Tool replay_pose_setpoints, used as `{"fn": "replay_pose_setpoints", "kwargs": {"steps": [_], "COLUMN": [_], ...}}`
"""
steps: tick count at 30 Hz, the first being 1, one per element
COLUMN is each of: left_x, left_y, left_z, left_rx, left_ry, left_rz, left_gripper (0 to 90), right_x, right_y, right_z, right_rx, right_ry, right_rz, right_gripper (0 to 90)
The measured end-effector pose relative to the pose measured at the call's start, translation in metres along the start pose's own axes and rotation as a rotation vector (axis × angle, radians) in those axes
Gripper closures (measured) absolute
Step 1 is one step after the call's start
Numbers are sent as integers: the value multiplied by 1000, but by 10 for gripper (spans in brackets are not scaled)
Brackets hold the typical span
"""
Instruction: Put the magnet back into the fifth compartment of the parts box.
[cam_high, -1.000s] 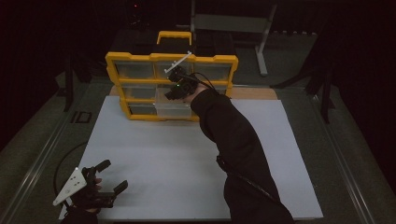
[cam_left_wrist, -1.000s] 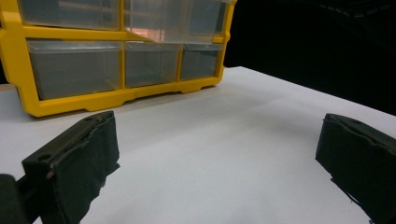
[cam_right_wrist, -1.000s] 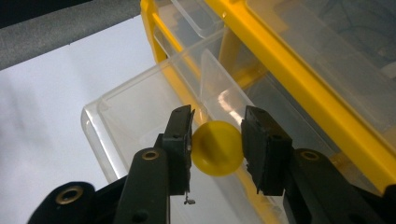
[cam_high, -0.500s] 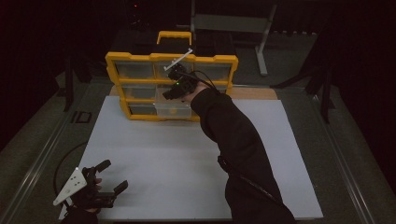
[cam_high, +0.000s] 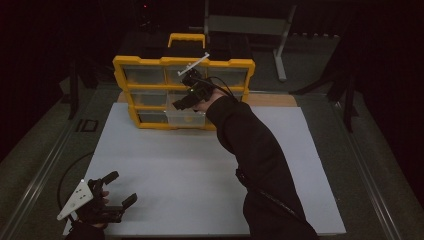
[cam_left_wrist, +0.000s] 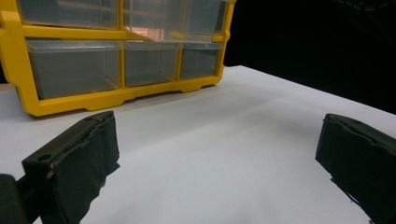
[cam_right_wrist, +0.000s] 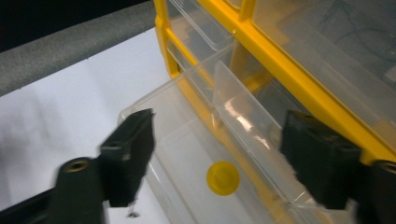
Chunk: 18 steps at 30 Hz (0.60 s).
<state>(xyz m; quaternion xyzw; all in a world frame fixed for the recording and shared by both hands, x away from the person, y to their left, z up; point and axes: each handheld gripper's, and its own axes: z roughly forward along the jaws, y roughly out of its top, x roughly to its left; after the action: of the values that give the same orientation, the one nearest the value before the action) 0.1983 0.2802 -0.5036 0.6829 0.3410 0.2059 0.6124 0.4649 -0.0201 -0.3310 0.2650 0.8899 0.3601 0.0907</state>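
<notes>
1. From the high view, your right claw (cam_high: 186, 101) reaches across the white surface (cam_high: 200, 165) to the yellow cabinet (cam_high: 182, 62) at the far edge. It hangs over a clear drawer (cam_high: 186, 118) pulled out of the bottom row, in the middle column. Your dark sleeve (cam_high: 255, 150) runs back to the near edge. Your left claw (cam_high: 120, 189) sits at the near left corner, well apart from the cabinet, its jaws spread with nothing between them. This view is too dim and distant to show what lies in the drawer.

2. The left gripper view looks low across the surface from your left claw (cam_left_wrist: 217, 149). Its two black jaws stand wide apart over bare white board. Beyond them the cabinet (cam_left_wrist: 112, 95) shows its clear drawer fronts in a yellow frame, standing on the surface. You cannot make out the pulled-out drawer from this angle.

3. The right gripper view gives you what the others miss. Your right claw (cam_right_wrist: 219, 158) is open, jaws well apart, looking down into the drawer (cam_right_wrist: 187, 144). A small yellow disc (cam_right_wrist: 223, 178) lies on the drawer's floor, between the jaws in the picture and touched by neither. A clear divider (cam_right_wrist: 243, 114) stands upright just beyond the disc. The cabinet's frame (cam_right_wrist: 289, 70) slants across the upper right, with the surface (cam_right_wrist: 70, 98) at the left.
</notes>
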Motion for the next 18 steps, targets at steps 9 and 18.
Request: {"fn": "replay_pose_setpoints", "kwargs": {"steps": [9,18], "left_x": [0,-1], "left_y": [0,0], "left_z": [0,1], "left_rx": [0,2], "left_ry": [-1,2], "left_rz": [-1,-1], "left_gripper": [0,0], "right_x": [-1,-3], "right_y": [-9,-18], "right_z": [-7,-10], "right_rx": [-43,-66], "right_ry": [-7,-9], "right_rz": [24,33], "right_gripper": [83,83]}}
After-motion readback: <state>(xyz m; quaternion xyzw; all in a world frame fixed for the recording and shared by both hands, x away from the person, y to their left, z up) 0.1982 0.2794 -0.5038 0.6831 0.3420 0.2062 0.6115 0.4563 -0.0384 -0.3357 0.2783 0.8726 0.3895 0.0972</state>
